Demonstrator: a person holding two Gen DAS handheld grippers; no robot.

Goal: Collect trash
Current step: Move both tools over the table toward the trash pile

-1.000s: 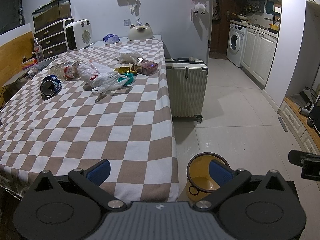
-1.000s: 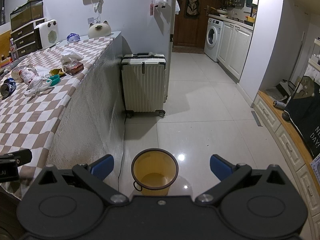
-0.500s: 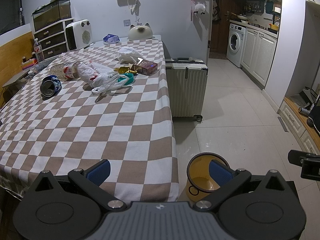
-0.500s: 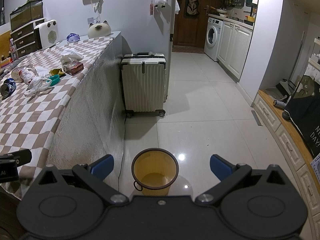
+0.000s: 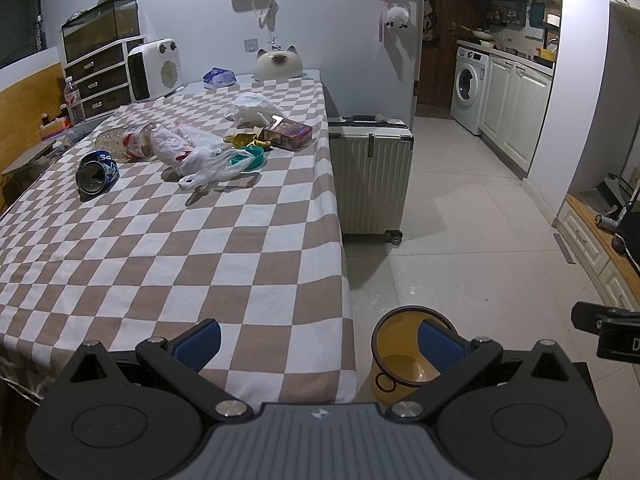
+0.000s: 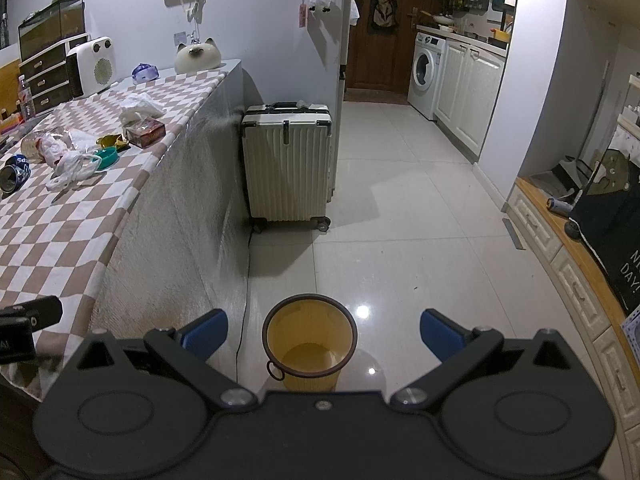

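Observation:
Trash lies in a cluster far up the checkered table (image 5: 200,264): a blue can (image 5: 96,172) on its side, a clear plastic bottle (image 5: 120,144), a white plastic bag (image 5: 200,156), a teal lid (image 5: 250,158), a gold wrapper (image 5: 244,140), a brown box (image 5: 290,134) and crumpled white paper (image 5: 254,106). A yellow bin (image 6: 310,346) stands on the floor by the table's near corner. My left gripper (image 5: 318,340) is open over the table's near edge, holding nothing. My right gripper (image 6: 322,332) is open above the bin (image 5: 404,354), also holding nothing.
A white suitcase (image 6: 288,168) stands against the table's side, beyond the bin. At the table's far end are a white heater (image 5: 154,68), a cat-shaped ornament (image 5: 278,64) and a drawer unit (image 5: 102,76). Tiled floor runs right toward a washing machine (image 6: 426,72) and low cabinets (image 6: 560,264).

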